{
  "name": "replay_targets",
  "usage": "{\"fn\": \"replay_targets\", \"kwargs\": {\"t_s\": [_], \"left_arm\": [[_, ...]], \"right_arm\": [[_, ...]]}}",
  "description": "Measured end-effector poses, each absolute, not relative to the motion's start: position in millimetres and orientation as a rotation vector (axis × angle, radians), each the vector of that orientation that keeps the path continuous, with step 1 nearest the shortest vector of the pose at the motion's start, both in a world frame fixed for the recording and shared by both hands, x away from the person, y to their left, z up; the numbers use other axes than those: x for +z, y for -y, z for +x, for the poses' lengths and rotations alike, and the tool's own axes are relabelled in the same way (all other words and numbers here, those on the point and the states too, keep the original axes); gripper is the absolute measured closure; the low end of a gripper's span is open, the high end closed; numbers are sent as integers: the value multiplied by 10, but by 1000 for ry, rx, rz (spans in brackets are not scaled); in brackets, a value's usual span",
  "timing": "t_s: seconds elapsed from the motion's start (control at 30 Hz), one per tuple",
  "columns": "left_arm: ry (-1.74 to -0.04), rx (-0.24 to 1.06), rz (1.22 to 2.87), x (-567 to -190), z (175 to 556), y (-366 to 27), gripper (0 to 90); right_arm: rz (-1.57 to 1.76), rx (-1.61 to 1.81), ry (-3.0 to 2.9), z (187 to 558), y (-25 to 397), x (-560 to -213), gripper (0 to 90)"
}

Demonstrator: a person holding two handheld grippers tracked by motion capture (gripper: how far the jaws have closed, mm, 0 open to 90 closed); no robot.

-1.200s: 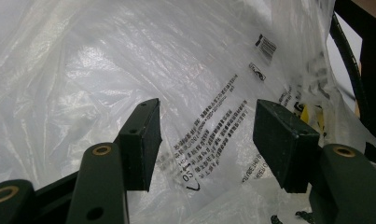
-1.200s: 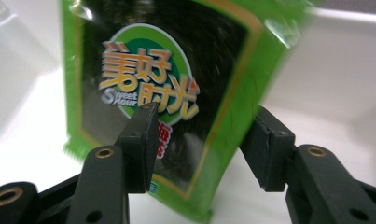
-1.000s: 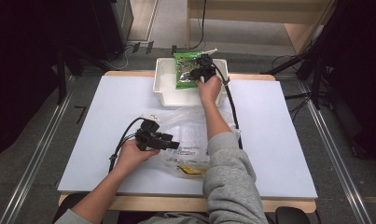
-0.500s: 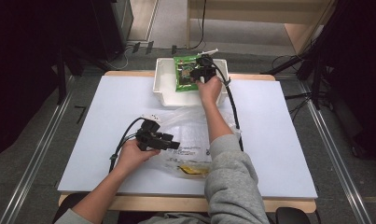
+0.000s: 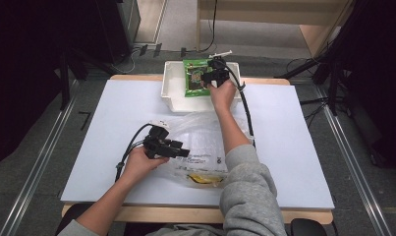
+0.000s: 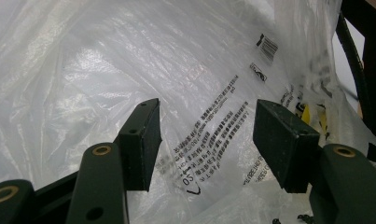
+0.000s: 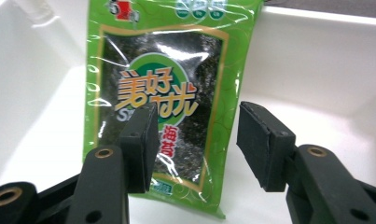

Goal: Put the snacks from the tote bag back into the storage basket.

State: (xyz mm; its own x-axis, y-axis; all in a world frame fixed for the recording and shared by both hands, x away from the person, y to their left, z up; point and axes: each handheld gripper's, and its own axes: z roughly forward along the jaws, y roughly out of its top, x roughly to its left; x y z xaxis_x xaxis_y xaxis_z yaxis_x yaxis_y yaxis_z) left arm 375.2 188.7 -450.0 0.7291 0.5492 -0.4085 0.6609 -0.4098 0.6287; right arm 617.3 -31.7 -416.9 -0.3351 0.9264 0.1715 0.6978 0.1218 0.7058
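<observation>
A green seaweed snack packet (image 5: 194, 78) (image 7: 167, 70) leans in the white bin (image 5: 172, 96) (image 7: 316, 60) at the table's far edge. My right gripper (image 5: 206, 77) (image 7: 197, 135) is open at the packet, whose lower right part lies between the jaws. A crumpled clear plastic bag (image 5: 205, 130) (image 6: 129, 60) with black print lies mid-table, and a yellow item (image 5: 203, 178) (image 6: 311, 114) shows through it near the front. My left gripper (image 5: 184, 152) (image 6: 206, 126) is open just over the bag's printed face, gripping nothing.
The white tabletop (image 5: 112, 123) has free room to the left and right of the bag. The right gripper's cable (image 5: 247, 115) runs along the right forearm. Dark floor and metal rails surround the table.
</observation>
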Motion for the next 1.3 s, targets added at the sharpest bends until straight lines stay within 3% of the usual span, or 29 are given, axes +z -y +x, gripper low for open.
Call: {"fn": "replay_targets", "kwargs": {"t_s": [1.3], "left_arm": [[-915,-162,2107,-4473,3747,-1900,424]], "right_arm": [[1320,1231,-2327,5244,440,-3782,480]]}}
